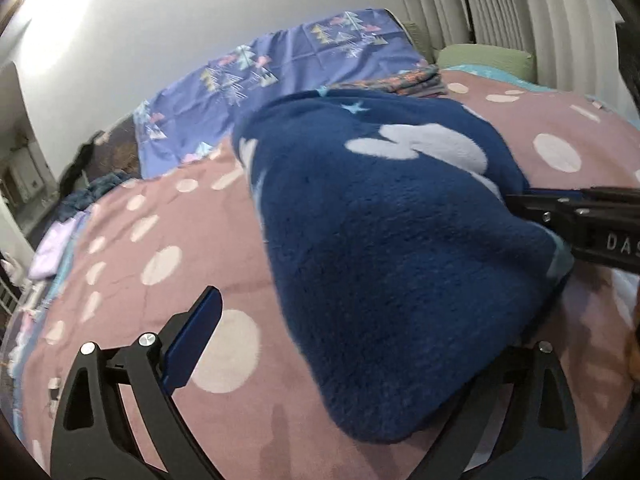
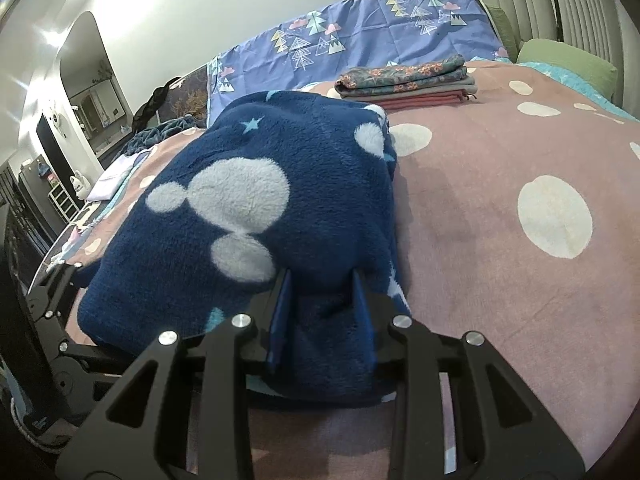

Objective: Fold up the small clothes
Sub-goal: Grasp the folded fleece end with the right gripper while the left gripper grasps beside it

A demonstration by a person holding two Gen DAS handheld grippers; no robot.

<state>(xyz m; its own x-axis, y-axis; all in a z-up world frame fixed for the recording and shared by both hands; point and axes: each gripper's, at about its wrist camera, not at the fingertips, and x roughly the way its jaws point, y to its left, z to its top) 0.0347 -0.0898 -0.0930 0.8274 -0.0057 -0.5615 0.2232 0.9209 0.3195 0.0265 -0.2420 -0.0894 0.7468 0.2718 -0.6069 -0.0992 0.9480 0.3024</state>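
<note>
A dark blue fleece garment (image 1: 380,240) with white mouse-head shapes and pale stars lies folded on the pink dotted blanket (image 1: 168,220). My left gripper (image 1: 360,320) stands open wide. Its left finger (image 1: 196,332) is bare over the blanket, and the right finger is hidden under the garment's near edge. My right gripper (image 2: 322,292) is shut on a thick fold at the near edge of the garment (image 2: 240,200), with fleece bulging between the blue pads. In the left wrist view the right gripper (image 1: 580,216) reaches in from the right. The left gripper's frame (image 2: 52,300) shows at the left in the right wrist view.
A stack of folded clothes (image 2: 408,80) sits at the far side of the bed, before a purple sheet with tree prints (image 2: 360,36). A green pillow (image 2: 568,60) lies far right. A lilac cloth (image 2: 112,178) rests near the bed's left edge. The dotted blanket (image 2: 500,220) stretches right.
</note>
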